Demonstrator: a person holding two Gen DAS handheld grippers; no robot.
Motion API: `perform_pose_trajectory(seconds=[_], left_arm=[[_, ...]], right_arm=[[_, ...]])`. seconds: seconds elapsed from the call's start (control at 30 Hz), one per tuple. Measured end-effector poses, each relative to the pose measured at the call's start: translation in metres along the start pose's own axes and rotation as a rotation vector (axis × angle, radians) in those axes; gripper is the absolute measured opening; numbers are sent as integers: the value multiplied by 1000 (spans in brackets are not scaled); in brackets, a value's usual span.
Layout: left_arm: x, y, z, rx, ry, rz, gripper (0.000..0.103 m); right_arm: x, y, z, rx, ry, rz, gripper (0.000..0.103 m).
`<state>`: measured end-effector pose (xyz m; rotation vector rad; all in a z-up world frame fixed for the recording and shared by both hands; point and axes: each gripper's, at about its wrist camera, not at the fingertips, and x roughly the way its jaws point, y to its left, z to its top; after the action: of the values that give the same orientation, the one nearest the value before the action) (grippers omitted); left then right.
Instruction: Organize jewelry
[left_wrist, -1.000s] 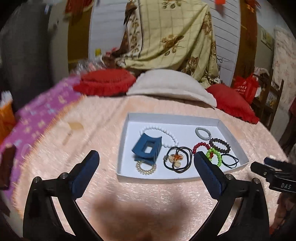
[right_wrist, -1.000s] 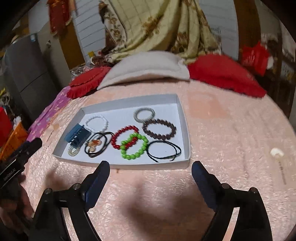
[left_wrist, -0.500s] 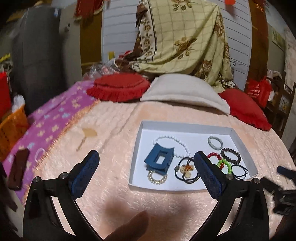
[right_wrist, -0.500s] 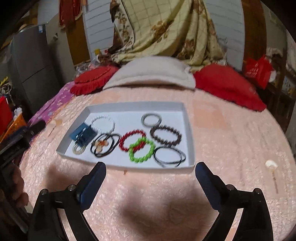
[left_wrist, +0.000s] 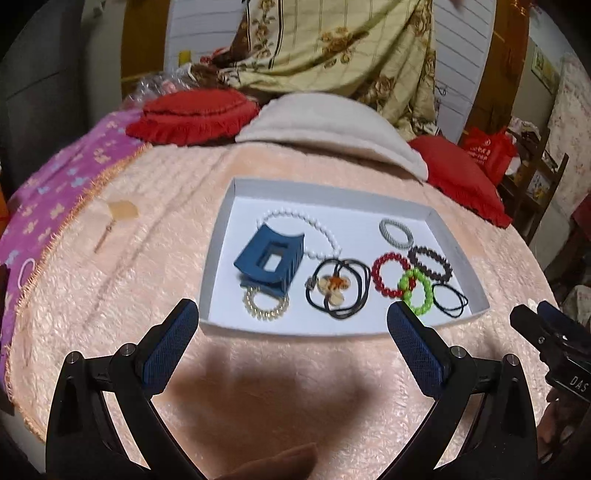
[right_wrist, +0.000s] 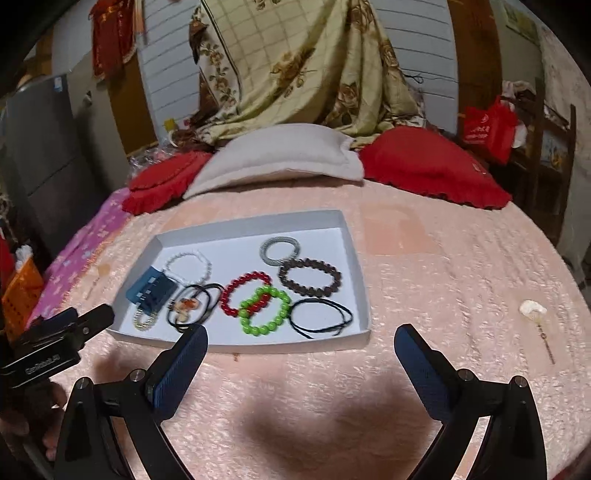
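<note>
A shallow white tray (left_wrist: 221, 236) (right_wrist: 356, 280) lies on the pink bedspread. It holds a blue hair claw (left_wrist: 271, 258) (right_wrist: 151, 290), a white bead bracelet (left_wrist: 317, 232), a gold one (left_wrist: 264, 306), black cords with a flower charm (left_wrist: 334, 286), red (right_wrist: 236, 291), green (right_wrist: 264, 312) and brown (right_wrist: 310, 278) bead bracelets, a grey ring (right_wrist: 279, 249) and a black cord (right_wrist: 321, 317). My left gripper (left_wrist: 291, 325) and right gripper (right_wrist: 301, 349) hover open and empty just before the tray's near edge.
Red cushions (left_wrist: 192, 114) (right_wrist: 428, 166) and a beige pillow (right_wrist: 273, 158) lie behind the tray. A shell hairpin (right_wrist: 533, 312) lies on the spread to the right, a small tan piece (left_wrist: 122, 212) to the left. A purple sheet (left_wrist: 48, 192) covers the left edge.
Both grippers have drifted over the bed, back then forward toward the tray. The items in the tray have not moved.
</note>
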<state>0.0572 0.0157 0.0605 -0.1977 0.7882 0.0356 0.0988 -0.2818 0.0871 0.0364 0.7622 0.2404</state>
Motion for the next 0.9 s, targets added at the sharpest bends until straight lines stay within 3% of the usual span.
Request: perform_pose_trajectory(seconds=[0.27,0.9], left_arm=[[5,-1,-4,5,27,3,102],[5,-1,-6,5,29,-7,102]], right_arm=[[-2,11,-2,-87,10,-18,100],[-1,15,-3,-107,10,-32,100]])
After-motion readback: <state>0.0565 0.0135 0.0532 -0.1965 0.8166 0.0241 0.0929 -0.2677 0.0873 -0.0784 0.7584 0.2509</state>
